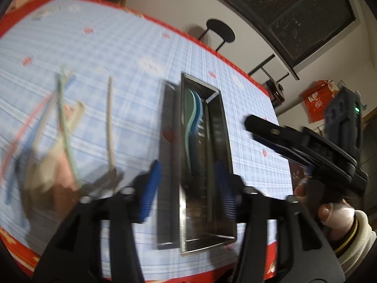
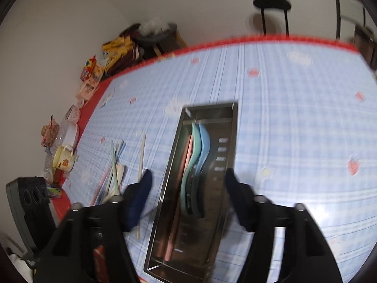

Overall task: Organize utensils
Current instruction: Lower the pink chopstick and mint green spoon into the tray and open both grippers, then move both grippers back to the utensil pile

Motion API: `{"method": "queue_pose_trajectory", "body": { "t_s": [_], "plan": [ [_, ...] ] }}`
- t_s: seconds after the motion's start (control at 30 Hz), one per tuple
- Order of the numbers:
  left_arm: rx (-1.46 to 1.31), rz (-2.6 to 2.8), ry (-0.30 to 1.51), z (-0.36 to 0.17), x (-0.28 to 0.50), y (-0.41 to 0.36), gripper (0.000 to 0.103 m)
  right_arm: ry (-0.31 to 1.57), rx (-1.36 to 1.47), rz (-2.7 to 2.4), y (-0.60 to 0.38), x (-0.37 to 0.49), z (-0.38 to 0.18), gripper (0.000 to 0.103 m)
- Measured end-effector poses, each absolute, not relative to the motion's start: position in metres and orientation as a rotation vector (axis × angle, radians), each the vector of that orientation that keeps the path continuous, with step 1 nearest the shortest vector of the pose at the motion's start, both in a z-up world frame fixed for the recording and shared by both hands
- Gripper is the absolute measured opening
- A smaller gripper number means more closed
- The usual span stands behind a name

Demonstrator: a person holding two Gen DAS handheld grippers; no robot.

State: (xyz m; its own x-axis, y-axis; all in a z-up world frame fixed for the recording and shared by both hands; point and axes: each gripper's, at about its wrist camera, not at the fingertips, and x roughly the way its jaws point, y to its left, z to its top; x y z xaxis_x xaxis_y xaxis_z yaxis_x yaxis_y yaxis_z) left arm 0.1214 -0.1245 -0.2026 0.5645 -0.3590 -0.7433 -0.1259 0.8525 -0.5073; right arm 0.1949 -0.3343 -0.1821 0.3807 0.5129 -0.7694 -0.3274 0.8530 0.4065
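A long steel utensil tray [image 1: 223, 132] [image 2: 232, 127] lies on the blue checked tablecloth. In it lie a green and a blue spoon [image 1: 193, 122] [image 2: 199, 148] and pink chopsticks [image 2: 181, 176]. A blurred pile of coloured chopsticks and spoons [image 1: 59, 118] [image 2: 113, 174] lies left of the tray, with one beige chopstick [image 1: 109, 118] [image 2: 142, 155] apart. My left gripper [image 1: 188, 188] is open and empty above the tray's near end. My right gripper [image 2: 188, 195] is open and empty, straddling the tray; it also shows in the left wrist view [image 1: 278, 134].
The red table border [image 1: 18, 245] runs near the front edge. Snack packs, a yellow mug [image 2: 64, 158] and jars line the left table edge. A black stool [image 2: 273, 7] stands beyond the far edge.
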Motion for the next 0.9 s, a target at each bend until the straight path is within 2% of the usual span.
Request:
{"method": "queue_pose_trajectory", "body": {
  "t_s": [0.03,0.07,0.1,0.13,0.23,0.27,0.9],
  "plan": [
    [-0.542,-0.136,0.966,-0.199,0.120,-0.121,0.063,1.034,0.193,0.536,-0.336,0.193,-0.177,0.078],
    [-0.527,-0.123,0.958,-0.195,0.118,-0.118,0.074,1.009,0.188,0.528,-0.338,0.190,-0.171,0.085],
    [-0.516,-0.112,0.950,-0.192,0.116,-0.115,0.076,0.993,0.188,0.524,-0.340,0.188,-0.168,0.092],
    [-0.504,-0.095,0.938,-0.188,0.113,-0.110,0.084,0.985,0.189,0.525,-0.342,0.186,-0.165,0.094],
    [-0.485,-0.063,0.938,-0.182,0.109,-0.099,0.088,0.961,0.166,0.513,-0.342,0.177,-0.159,0.097],
    [-0.481,-0.054,0.942,-0.180,0.109,-0.098,0.097,0.951,0.152,0.504,-0.341,0.173,-0.158,0.097],
    [-0.328,0.156,1.011,-0.176,0.057,-0.034,0.097,0.949,0.047,0.505,-0.294,0.114,-0.187,0.097]
  ]
}}
